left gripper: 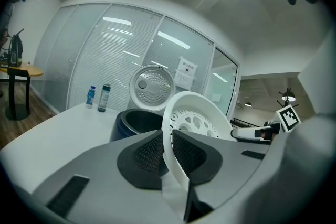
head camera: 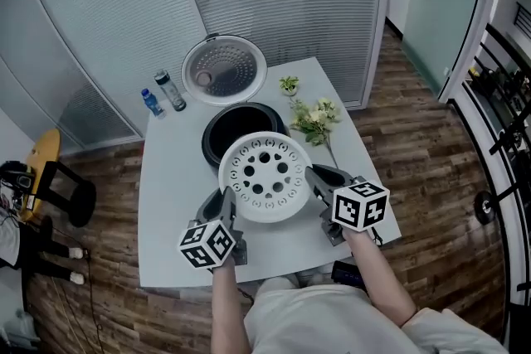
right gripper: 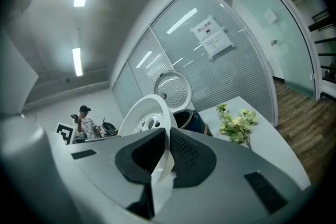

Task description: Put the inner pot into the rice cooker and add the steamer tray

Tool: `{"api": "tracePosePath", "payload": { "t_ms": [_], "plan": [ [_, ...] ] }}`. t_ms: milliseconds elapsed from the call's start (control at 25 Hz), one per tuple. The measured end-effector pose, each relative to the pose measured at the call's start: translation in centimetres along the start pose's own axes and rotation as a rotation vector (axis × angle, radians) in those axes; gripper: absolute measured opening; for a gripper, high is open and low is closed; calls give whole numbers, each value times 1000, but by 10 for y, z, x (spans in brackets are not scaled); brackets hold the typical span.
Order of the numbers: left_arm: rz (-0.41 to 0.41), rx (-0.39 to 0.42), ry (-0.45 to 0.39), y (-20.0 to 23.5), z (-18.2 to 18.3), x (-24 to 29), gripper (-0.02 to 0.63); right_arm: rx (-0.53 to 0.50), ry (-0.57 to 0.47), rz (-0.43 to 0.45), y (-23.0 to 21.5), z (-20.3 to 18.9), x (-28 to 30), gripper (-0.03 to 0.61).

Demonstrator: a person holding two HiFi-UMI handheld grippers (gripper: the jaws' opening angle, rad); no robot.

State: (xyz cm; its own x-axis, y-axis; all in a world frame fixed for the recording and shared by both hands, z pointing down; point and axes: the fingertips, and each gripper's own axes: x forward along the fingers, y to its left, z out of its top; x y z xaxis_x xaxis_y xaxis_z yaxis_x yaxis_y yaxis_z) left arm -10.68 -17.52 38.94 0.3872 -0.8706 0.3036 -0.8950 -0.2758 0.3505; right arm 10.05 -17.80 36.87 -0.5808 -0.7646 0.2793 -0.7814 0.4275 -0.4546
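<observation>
The white steamer tray [head camera: 265, 177], round with several holes, hangs over the table just in front of the rice cooker [head camera: 241, 128]. My left gripper [head camera: 227, 209] is shut on its near-left rim, and my right gripper [head camera: 314, 182] is shut on its right rim. In the left gripper view the tray's rim [left gripper: 169, 136] runs between the two black pads. The right gripper view shows the rim [right gripper: 166, 148] pinched the same way. The cooker's lid [head camera: 224, 68] stands open, and its dark inside shows behind the tray.
Two bottles [head camera: 169, 90] stand at the table's back left. A bunch of flowers [head camera: 314, 119] lies to the right of the cooker. The white table [head camera: 170, 203] ends close behind my grippers. A black stool [head camera: 62, 186] stands on the floor at the left.
</observation>
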Motion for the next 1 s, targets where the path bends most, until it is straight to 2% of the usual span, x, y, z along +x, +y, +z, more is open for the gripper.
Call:
{"api": "tracePosePath", "payload": {
  "t_ms": [600,1000],
  "plan": [
    [21,-36,-25,23,13,21,58,-2,23,41,-4,14,38,41],
    [48,-41,-73,32,16,21,58,-19,21,110,-3,18,57,41]
  ]
}}
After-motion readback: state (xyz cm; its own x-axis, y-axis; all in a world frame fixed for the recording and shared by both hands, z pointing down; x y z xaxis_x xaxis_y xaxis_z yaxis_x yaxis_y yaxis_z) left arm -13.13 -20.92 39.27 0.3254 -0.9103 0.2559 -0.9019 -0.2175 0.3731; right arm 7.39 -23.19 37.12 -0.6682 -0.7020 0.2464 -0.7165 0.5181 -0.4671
